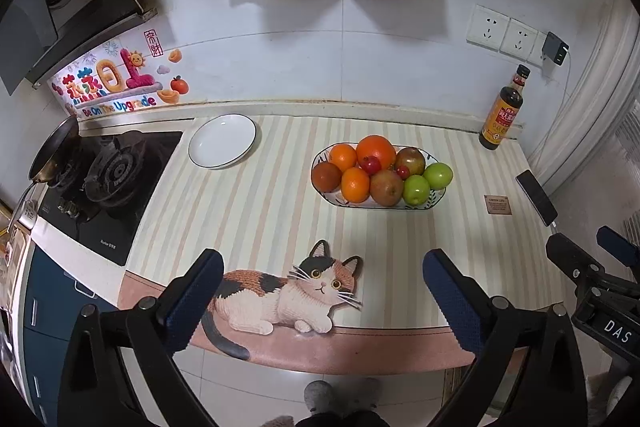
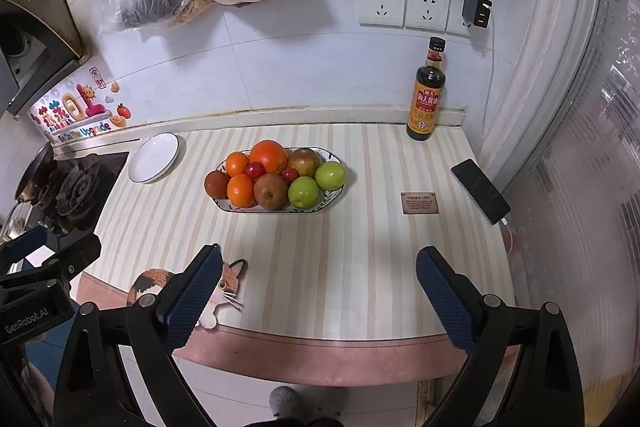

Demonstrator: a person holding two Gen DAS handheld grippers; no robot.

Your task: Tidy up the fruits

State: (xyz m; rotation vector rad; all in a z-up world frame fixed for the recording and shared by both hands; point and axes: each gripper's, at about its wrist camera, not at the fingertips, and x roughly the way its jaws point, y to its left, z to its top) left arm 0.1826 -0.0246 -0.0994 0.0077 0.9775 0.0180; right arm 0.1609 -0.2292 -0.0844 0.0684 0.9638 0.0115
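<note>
So we've got both grippers hanging out at the near edge of the counter, above the striped mat [image 1: 280,203], neither one touching anything. Our left gripper [image 1: 323,291] has its jaws spread wide with nothing between them, sitting right over the calico cat picture [image 1: 288,291] printed on the mat and aimed toward the back wall. Our right gripper [image 2: 319,287] is in the same pose, jaws wide apart and holding nothing, pointed at the counter's right half; each one peeks into the other's view at the side. The fruit is all piled in the patterned oval dish [image 2: 332,197] mid-counter, well ahead of both grippers: a big orange [image 2: 269,155] at the back, two smaller oranges [image 2: 241,190], brownish-red apples [image 2: 270,191], two green apples [image 2: 303,191] on the right side, and a couple of small red fruits [image 2: 254,169] tucked in the middle. An empty white plate [image 1: 222,141] sits to the left beside the gas stove [image 1: 108,179]. A dark sauce bottle [image 2: 427,95] stands at the back right, and a phone [image 2: 480,191] lies by the right edge.
</note>
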